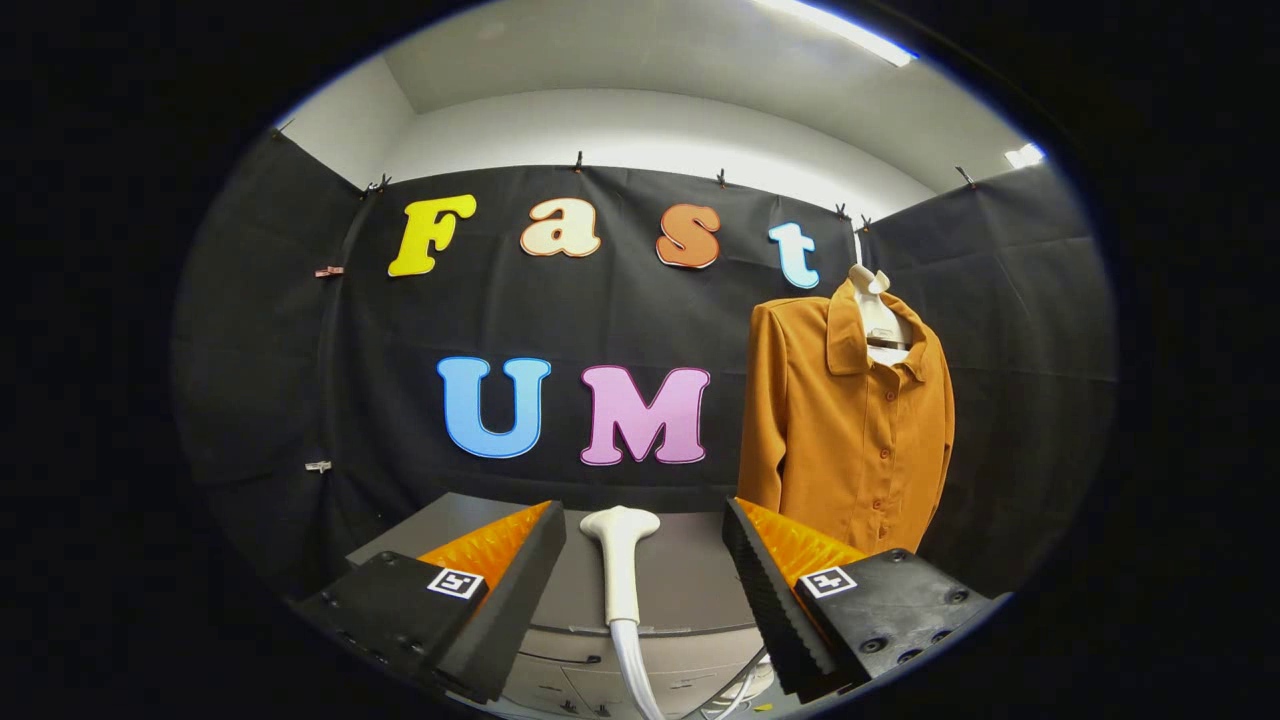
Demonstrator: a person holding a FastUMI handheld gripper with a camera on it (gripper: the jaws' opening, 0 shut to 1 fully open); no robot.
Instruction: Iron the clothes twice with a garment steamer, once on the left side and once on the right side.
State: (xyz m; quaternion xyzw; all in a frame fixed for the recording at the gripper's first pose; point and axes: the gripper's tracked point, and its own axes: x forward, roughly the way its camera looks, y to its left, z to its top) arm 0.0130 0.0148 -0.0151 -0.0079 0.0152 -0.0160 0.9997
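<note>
The gripper (640,590) has its jaws spread wide, touching nothing. Between them stands the white garment steamer head (620,560), upright, its flat top just above the level of the jaws and its hose (632,665) running down out of sight; gaps show on both sides of it. It rises in front of a grey worktop (680,575) with drawers beneath. Farther off, to the right and beyond the right jaw, an orange-brown buttoned shirt (850,430) hangs on a pale hanger (880,320) against the black cloth wall.
</note>
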